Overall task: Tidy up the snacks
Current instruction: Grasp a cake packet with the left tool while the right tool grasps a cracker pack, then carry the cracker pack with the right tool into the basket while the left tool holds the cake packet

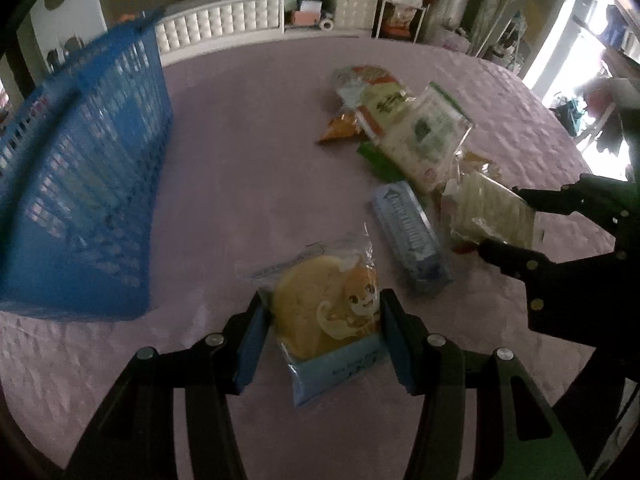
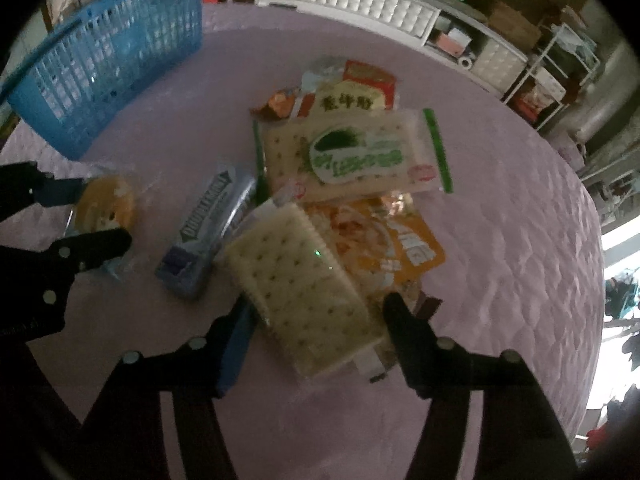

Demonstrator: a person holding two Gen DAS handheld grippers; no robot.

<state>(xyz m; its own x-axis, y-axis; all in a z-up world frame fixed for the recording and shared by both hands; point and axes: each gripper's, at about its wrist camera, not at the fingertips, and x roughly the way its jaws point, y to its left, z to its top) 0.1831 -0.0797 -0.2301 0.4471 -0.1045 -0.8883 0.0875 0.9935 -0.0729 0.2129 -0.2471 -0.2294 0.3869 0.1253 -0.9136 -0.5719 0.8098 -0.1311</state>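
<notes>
Left tongs (image 1: pixel 322 330) are clamped on the cookie packet (image 1: pixel 326 324): blue pads (image 1: pixel 252 344) press both side edges of the clear wrapper with the round yellow cookie and a cartoon print. The packet lies flat on the pink quilted bed cover (image 1: pixel 248 168), its blue strip end toward the camera.

Right tongs (image 2: pixel 316 322) straddle the cracker pack (image 2: pixel 300 288), a clear-wrapped slab of pale square crackers lying at an angle. The left pad sits at the pack's lower left edge; the right finger is at its right edge, over the orange pouch (image 2: pixel 404 248). Contact is blurred, so real pressing can't be confirmed; the jaws read as partly apart around the pack. In the left wrist view the same pack (image 1: pixel 494 216) sits between the right tongs' dark fingers (image 1: pixel 516 258).

The grey-blue gum pack (image 2: pixel 212 232) lies between the cookie packet and the cracker pack, just beside the crackers, apart from both tongs.

Beyond the cracker pack is a pile: a green-striped cracker bag (image 2: pixel 356 156) on top, a red and cream packet (image 2: pixel 356 88) behind it, and a small orange wrapper (image 2: pixel 280 104) at the left.

The blue slotted basket (image 2: pixel 116 60) stands at the far left of the bed, well apart from the snacks. White padded headboard (image 2: pixel 348 0) behind.
</notes>
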